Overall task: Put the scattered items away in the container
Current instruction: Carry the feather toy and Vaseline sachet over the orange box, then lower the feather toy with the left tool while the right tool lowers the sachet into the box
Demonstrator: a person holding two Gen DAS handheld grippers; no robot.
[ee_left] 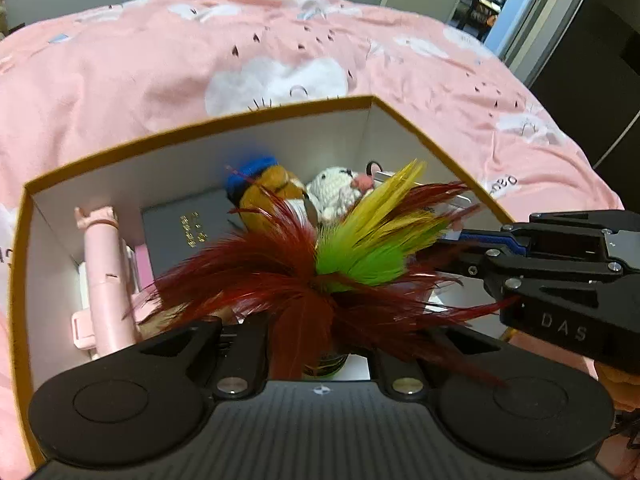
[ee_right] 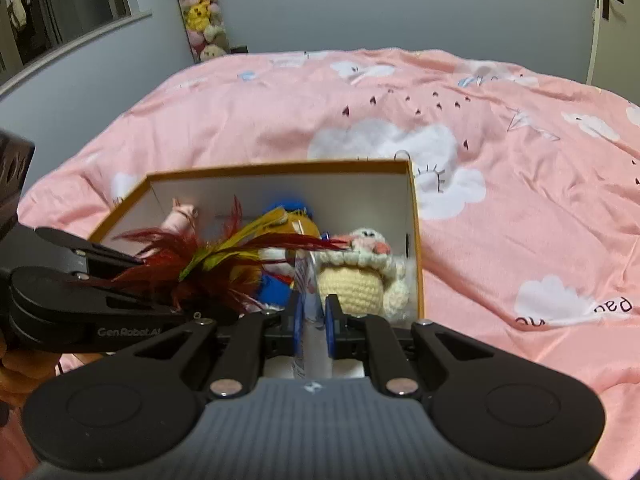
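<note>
Left claw (ee_left: 324, 344) is clamped on a feather shuttlecock (ee_left: 320, 256) over the box (ee_left: 200, 128) on the bed (ee_left: 120, 68); right claw (ee_right: 314, 316) pinches a clear plastic packet (ee_right: 308, 284).

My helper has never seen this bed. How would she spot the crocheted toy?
On the pink bedspread stands an open orange-rimmed box. Look in its right end, by the wall: the crocheted toy is cream yarn with a pink snout, unlike the orange plush with a blue cap beside it.
</note>
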